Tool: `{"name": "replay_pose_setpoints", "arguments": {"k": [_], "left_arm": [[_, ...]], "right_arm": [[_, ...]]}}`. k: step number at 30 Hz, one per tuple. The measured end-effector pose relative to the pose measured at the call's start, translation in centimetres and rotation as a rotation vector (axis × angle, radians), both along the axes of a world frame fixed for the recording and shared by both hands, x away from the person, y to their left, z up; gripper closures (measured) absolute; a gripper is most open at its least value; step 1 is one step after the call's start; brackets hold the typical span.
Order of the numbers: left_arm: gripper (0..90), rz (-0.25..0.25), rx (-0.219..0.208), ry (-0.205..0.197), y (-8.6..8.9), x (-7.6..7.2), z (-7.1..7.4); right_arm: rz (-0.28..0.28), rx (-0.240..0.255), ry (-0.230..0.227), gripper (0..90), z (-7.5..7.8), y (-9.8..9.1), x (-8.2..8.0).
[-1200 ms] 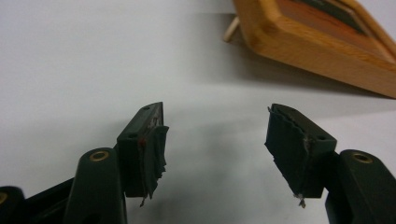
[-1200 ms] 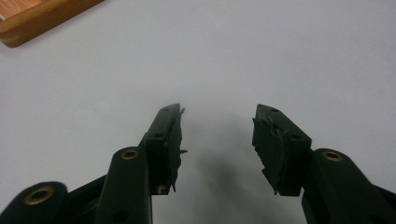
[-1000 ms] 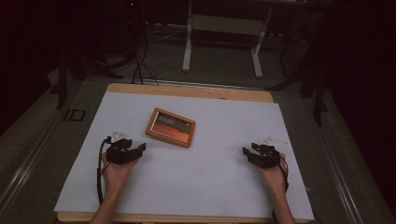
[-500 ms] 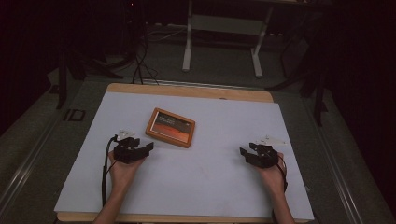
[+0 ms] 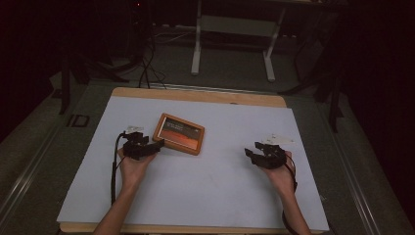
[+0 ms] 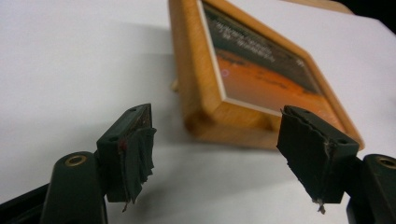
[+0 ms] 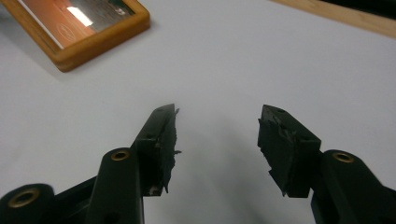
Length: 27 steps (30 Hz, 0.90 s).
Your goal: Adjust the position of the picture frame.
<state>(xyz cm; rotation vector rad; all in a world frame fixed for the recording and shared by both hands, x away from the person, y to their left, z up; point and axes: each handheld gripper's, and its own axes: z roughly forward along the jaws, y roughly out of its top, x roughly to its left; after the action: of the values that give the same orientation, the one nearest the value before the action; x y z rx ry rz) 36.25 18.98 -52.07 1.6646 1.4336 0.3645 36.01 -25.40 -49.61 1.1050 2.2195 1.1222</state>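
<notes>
Centrally, a wooden picture frame (image 5: 178, 133) lies flat on the white tabletop (image 5: 205, 186), its near corner just ahead of the left gripper (image 5: 152, 146) and roughly midway between that gripper's spread fingers (image 6: 133, 149). These fingers have just been opening; nothing sits between them and the pads touch neither edge. To take the frame well, the judgement is that the left fingers should advance level until the corner's two wooden sides lie inside the gap, then close on the rim, not the glazed face. The left hand (image 5: 131, 169) holds its gripper low, pointing forward and slightly inward. The right gripper (image 5: 255, 155) rests well apart from the frame, fingers likewise parted and empty, having just widened slightly, over bare tabletop, the right hand (image 5: 280, 176) angled inward.
</notes>
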Motion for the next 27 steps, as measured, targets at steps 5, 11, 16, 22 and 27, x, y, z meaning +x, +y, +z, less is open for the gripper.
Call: {"name": "replay_pose_setpoints", "arguments": {"k": [5, 11, 16, 22, 27], "left_arm": [[27.6, -0.020, -0.027, 0.012, -0.7, 0.9, 0.2], [27.1, -0.005, -0.087, 0.042, -1.1, 1.6, -0.2], [27.1, -0.010, -0.093, 0.060, -1.4, 1.9, -0.5], [32.7, -0.001, -0.124, 0.073, -1.2, 2.3, -0.8], [34.4, -0.030, -0.156, 0.091, -0.9, 3.0, -1.0]], "right_arm": [[0.023, -0.005, -0.009, 45.2, 0.4, 0.9, 0.4], [0.073, -0.008, -0.009, 43.8, 0.9, 3.1, 1.9], [0.087, -0.008, 0.000, 43.6, 0.8, 4.1, 2.9], [0.118, -0.016, -0.003, 43.4, 0.7, 5.6, 3.9], [0.147, -0.022, -0.005, 43.0, 0.9, 7.1, 4.4]]}}
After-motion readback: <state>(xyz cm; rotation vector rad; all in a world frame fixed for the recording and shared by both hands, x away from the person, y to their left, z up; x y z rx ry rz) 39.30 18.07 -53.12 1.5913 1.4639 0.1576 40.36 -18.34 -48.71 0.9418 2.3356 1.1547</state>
